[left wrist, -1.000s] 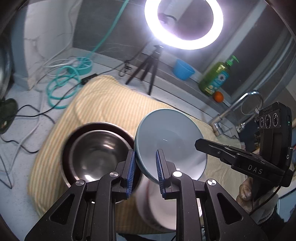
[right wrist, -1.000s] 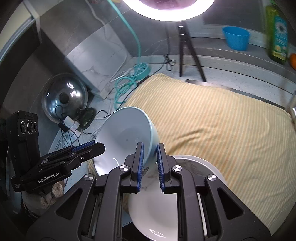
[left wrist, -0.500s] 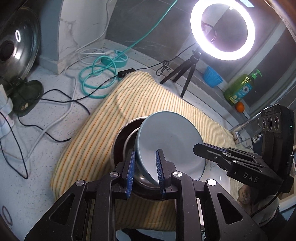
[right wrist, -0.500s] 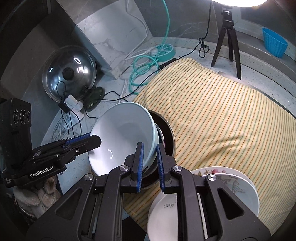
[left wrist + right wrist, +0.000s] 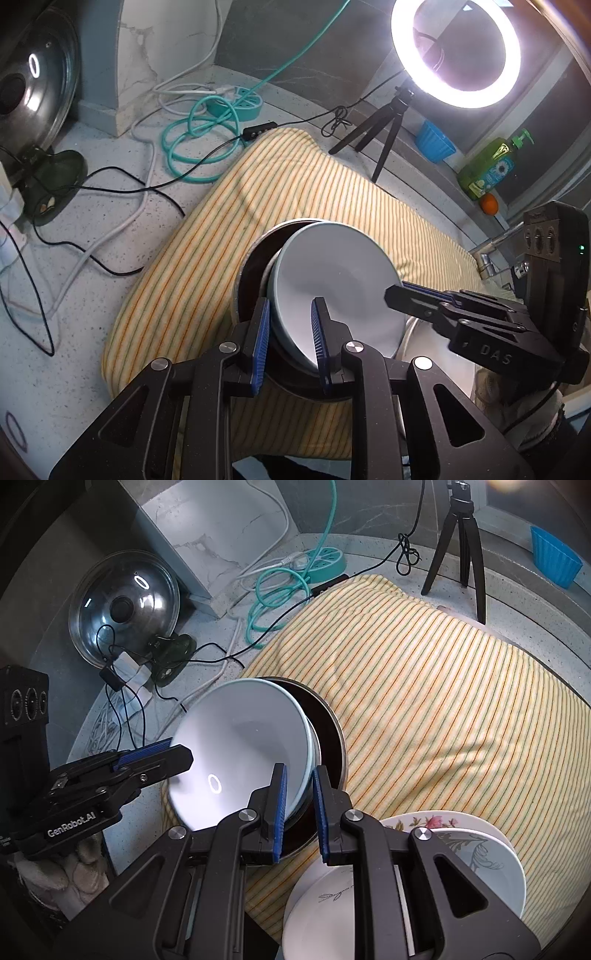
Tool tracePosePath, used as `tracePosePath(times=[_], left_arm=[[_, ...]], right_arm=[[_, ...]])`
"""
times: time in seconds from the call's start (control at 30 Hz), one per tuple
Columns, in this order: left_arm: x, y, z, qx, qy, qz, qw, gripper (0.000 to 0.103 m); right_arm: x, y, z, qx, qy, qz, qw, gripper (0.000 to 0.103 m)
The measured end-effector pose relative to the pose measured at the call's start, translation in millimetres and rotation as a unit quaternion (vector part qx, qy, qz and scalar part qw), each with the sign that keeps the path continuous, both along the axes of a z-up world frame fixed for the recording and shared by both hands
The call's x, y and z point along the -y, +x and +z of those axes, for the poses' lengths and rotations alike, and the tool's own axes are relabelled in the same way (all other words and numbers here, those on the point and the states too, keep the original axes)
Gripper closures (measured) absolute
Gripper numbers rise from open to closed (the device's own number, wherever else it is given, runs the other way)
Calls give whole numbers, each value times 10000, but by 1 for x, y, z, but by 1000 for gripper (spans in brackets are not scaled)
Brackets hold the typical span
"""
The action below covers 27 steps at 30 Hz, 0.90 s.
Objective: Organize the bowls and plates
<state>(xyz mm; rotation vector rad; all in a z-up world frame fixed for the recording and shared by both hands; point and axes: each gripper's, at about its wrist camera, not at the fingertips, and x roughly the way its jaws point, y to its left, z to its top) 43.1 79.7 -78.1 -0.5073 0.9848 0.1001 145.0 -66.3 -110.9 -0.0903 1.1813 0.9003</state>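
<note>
Left wrist view: the left gripper [image 5: 290,332] has its jaws clamped on the near rim of the pale blue bowl [image 5: 332,280], which sits tilted inside the steel bowl [image 5: 251,273] on the striped cloth [image 5: 295,192].

Right wrist view: the right gripper [image 5: 298,805] has its jaws clamped on the bowl's right rim. The stacked plates [image 5: 480,853] lie at near right on the cloth; a pot lid [image 5: 123,603] stands at far left on the worktop [image 5: 535,627].

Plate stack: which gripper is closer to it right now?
Right. The right gripper grips the bowl by its rim directly beside the plate stack; the left gripper holds the opposite rim, across the bowl from the plates.
</note>
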Motion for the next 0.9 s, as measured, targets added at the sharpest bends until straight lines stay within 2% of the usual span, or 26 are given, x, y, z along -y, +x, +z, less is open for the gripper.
tracePosePath(times=[0.03,0.1,0.23,0.37,0.57,0.77,0.9], left_arm=[[0,-1,1,15,-7,7,10000,82],[-1,-3,3,48,6,45,10000,81],[-8,-11,9,120,-54,169,9998,79],[-19,-19,8,110,-96,317,9994,67],[-32,-31,1,48,-224,555,9982,67],[-32,-34,-4,87,-295,551,9980,69],[-34,-32,-12,81,-510,540,9972,70]], right_arm=[[1,0,3,59,-2,-12,10000,68],[6,-1,9,128,102,-81,9998,51],[18,3,17,76,286,-227,9993,51],[32,6,18,-61,398,-421,9983,46],[53,10,12,-218,430,-665,9966,43],[62,15,-2,-588,520,-766,9940,44],[57,15,-6,-668,520,-719,9938,54]])
